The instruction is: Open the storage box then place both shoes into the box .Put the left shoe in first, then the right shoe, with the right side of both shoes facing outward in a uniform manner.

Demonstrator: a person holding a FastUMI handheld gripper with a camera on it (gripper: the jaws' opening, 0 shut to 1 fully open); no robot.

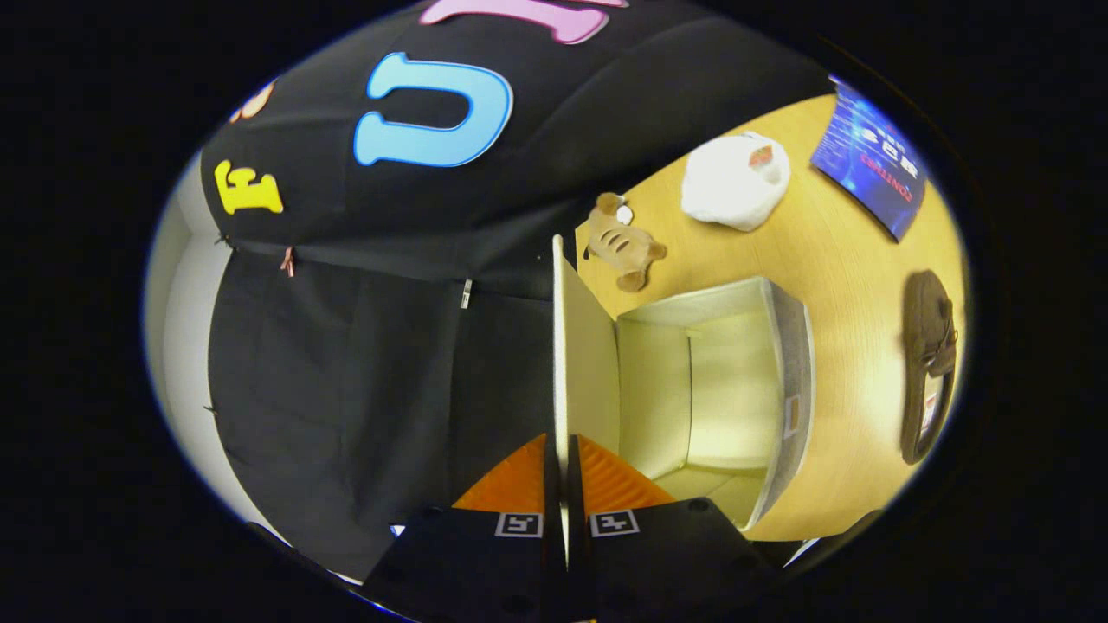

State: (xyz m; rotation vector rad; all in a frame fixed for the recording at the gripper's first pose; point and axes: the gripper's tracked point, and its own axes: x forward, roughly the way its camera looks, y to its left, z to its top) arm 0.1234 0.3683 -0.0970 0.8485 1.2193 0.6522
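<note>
Item count, gripper view:

- Gripper (563, 459): one, its two fingers pressed on either face of the lid.
- Storage box (792, 363): one, open.
- Lid (589, 363): one.
- Shoe (928, 363): one, dark brown.
- Plush toy (621, 242): one.
- White bundle (734, 182): one.
- Blue printed card (870, 164): one.
- Wooden table (848, 285): one.

The camera rides on the tongs (563, 472), rolled sideways, looking close along the storage box (783, 381) lid (590, 363).

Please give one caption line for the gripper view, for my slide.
Gripper shut on the lid of the open, empty storage box; a shoe lies beside it.
</note>
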